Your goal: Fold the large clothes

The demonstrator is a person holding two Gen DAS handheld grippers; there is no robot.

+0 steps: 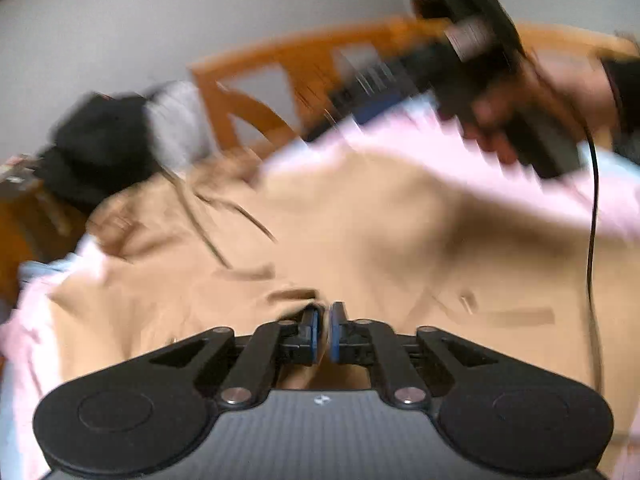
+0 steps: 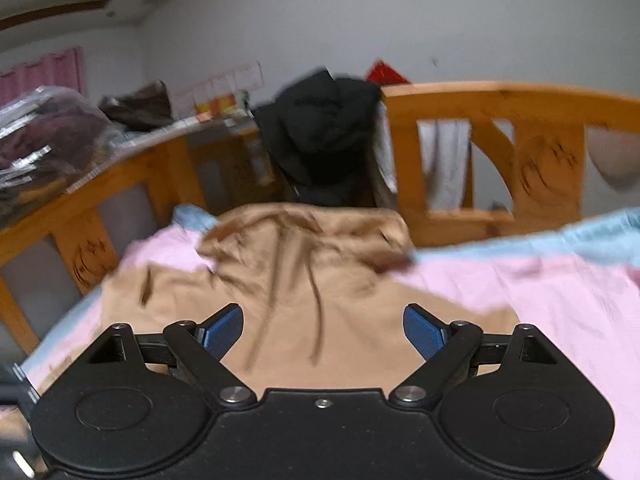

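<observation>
Wooden-framed bed (image 2: 500,96) with pink sheet (image 2: 540,300), tan hoodie (image 2: 320,280) spread directly on it.

Nothing was readable: the papers on the wall (image 2: 224,80) and the red sign (image 2: 386,72) were too blurred to make out.

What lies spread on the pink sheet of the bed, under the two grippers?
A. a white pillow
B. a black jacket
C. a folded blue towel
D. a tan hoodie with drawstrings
D. A tan hoodie with its hood toward the wooden headboard and two dark drawstrings lies on the pink sheet; the black garment hangs on the bed frame, not on the sheet.
</observation>
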